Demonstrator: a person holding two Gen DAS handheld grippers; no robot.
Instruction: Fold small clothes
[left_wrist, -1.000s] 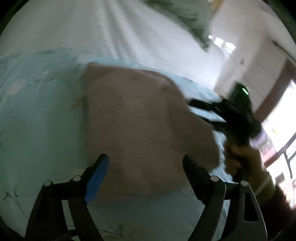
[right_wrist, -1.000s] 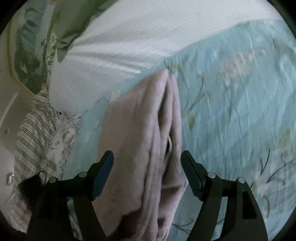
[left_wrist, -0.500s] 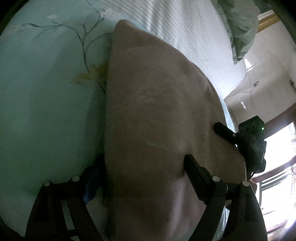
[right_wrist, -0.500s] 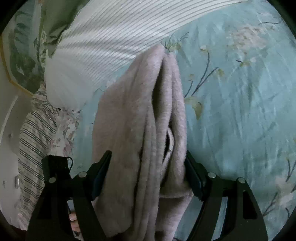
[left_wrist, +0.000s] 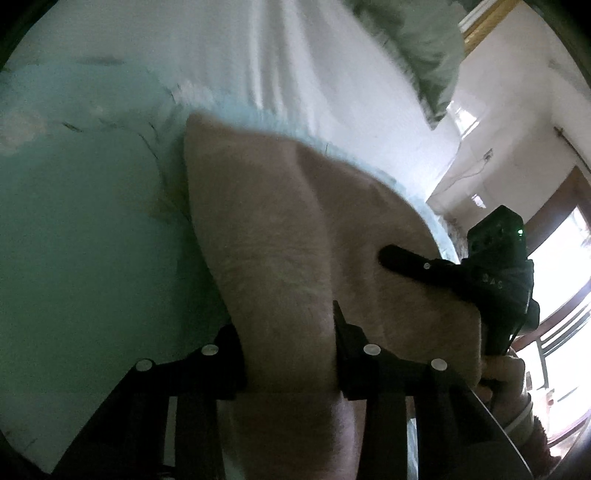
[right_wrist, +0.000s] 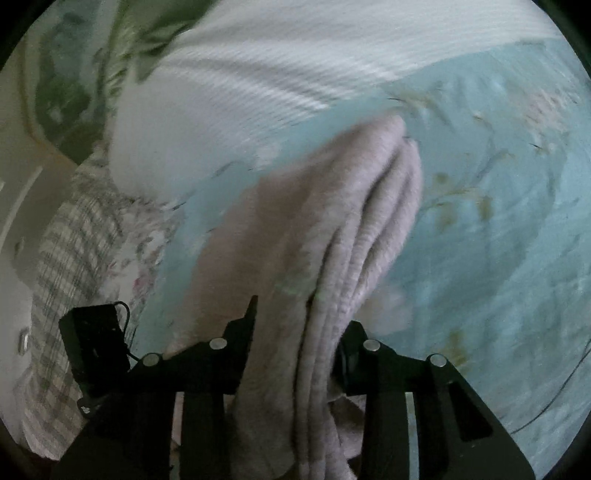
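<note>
Item: folded pinkish garment (left_wrist: 295, 240) on the floral bedspread (left_wrist: 81, 240), our left gripper (left_wrist: 288, 332) and right gripper (right_wrist: 295, 332) jaws closing on its near edge; we judge uneven bites could let inner layers slip, splaying the stack.

My left gripper (left_wrist: 288, 350) and right gripper (right_wrist: 295, 343) sit at opposite ends of the folded pinkish fleece garment (left_wrist: 295, 229), jaws closing with its layers between them. Garment lies on the pale blue floral bedsheet (right_wrist: 498, 240); white ribbed blanket (right_wrist: 277, 74) behind it, checked cloth (right_wrist: 66, 258) off left
</note>
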